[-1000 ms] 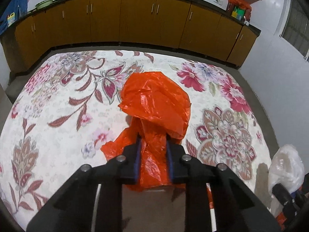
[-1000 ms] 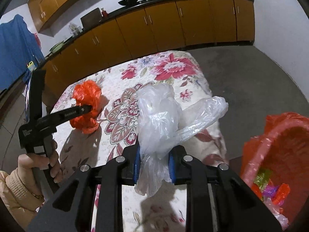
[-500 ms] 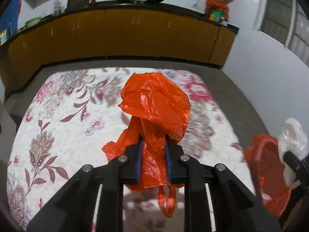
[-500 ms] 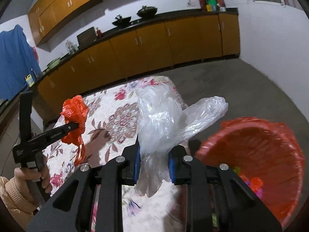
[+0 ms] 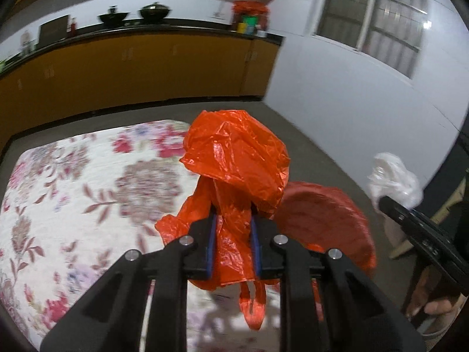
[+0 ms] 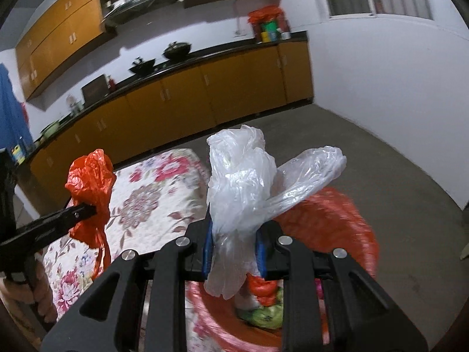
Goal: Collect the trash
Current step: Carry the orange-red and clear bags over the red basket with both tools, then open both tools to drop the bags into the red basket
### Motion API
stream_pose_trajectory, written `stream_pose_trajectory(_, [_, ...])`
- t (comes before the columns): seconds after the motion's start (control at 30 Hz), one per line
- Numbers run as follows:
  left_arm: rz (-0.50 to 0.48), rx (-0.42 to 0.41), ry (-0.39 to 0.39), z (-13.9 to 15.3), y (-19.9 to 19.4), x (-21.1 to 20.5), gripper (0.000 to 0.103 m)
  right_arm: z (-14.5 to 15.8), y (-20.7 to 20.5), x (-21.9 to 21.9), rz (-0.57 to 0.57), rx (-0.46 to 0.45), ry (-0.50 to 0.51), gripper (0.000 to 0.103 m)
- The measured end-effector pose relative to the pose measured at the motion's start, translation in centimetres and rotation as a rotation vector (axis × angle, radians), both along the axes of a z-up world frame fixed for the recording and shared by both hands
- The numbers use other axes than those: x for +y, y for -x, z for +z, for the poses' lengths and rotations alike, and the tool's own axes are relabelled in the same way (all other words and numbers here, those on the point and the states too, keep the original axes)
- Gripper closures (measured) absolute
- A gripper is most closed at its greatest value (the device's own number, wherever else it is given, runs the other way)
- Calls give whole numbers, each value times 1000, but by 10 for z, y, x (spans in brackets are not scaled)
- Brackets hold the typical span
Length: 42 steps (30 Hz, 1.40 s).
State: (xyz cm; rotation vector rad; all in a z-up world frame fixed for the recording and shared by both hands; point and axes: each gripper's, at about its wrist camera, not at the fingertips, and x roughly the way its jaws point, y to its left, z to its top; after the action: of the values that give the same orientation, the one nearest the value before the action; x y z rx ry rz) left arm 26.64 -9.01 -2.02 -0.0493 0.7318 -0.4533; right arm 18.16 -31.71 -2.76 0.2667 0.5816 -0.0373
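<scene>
Left gripper (image 5: 233, 242): jaws clenched on a crumpled orange plastic bag (image 5: 237, 170), held aloft; handle loops dangle below at 6 o'clock.
Right gripper (image 6: 234, 248): jaws clenched on a clear plastic bag (image 6: 249, 182), raised over the red bin (image 6: 346, 228).
Red bin: lined in red, at 3 o'clock of the orange bag in the left view; coloured scraps (image 6: 263, 308) inside.
Floral cloth (image 5: 73, 205): covers the surface at 9 o'clock.
Kitchen cabinets (image 6: 205, 94): at 12 o'clock, behind.

orange bag (image 5: 234, 158) | translucent white bag (image 6: 243, 176) | red bin (image 6: 331, 220) | floral cloth (image 5: 73, 190)
</scene>
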Motion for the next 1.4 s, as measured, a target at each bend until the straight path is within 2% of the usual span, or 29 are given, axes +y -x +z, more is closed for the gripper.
stream_pose_trajectory(0.27, [-104,6,2,-2,21,-52,83,4,19,-32,-67,-17,-14,79])
stream_pose_trajectory(0.53, [-151,36,-12,-17,30,-85,83,-4,25,-44,-94,-11,-50,79])
stream_pose_trajectory(1.17, [-181,127,-3,-52,22,-118,80,-15,12,-64,-86,12,-115,79])
stream_pose_trajectory(1.2, [-182,131,-2,-54,21,-119,78,-16,11,-66,-85,12,-121,78])
stream_pose_trajectory(1.4, [-179,153,-6,-67,16,-123,61,-23,12,-72,-82,15,-159,51])
